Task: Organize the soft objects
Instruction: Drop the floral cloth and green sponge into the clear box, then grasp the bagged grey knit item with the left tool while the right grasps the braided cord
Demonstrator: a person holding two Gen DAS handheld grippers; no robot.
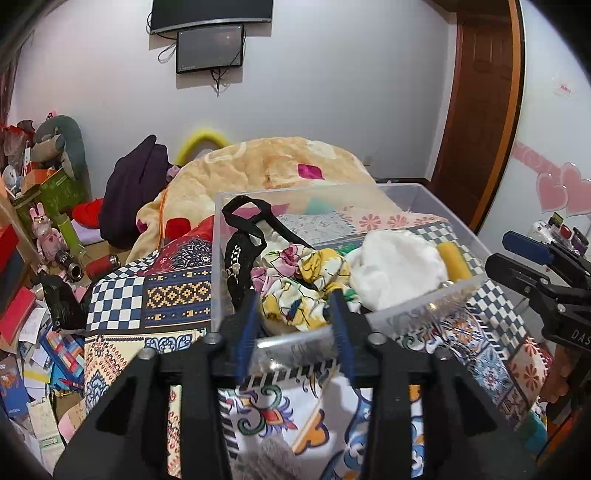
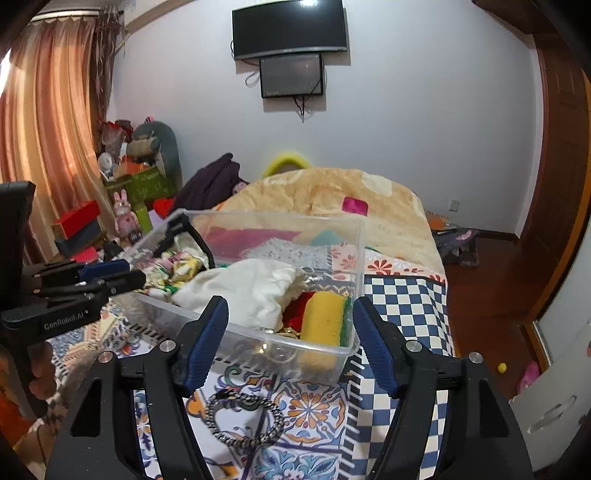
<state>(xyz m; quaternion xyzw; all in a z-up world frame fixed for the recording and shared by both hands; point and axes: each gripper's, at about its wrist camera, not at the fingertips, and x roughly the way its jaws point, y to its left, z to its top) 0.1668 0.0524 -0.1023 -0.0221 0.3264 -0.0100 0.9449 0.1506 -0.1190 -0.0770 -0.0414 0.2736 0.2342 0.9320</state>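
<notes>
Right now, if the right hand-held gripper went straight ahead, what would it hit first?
Probably the near wall of the clear plastic bin, which sits between the open fingers of the right hand-held gripper; the yellow sponge lies just behind it. Depth is uncertain.

The clear bin's [image 2: 258, 338] near wall blocks entry; its top is open.

Home bedroom: bed [image 2: 406, 295], wall television [image 2: 290, 27].

Readable text, right wrist view: "CenRobot.AI" in pale letters on the side of the black plastic left gripper [image 2: 107, 275] body, at the left edge.

Left wrist view: "DAS" — pale capitals, cut off by the frame edge — on the black body of the right gripper [image 1: 524, 254].

Red print on the small white wall sticker [image 1: 564, 88] is too blurred to read.
</notes>
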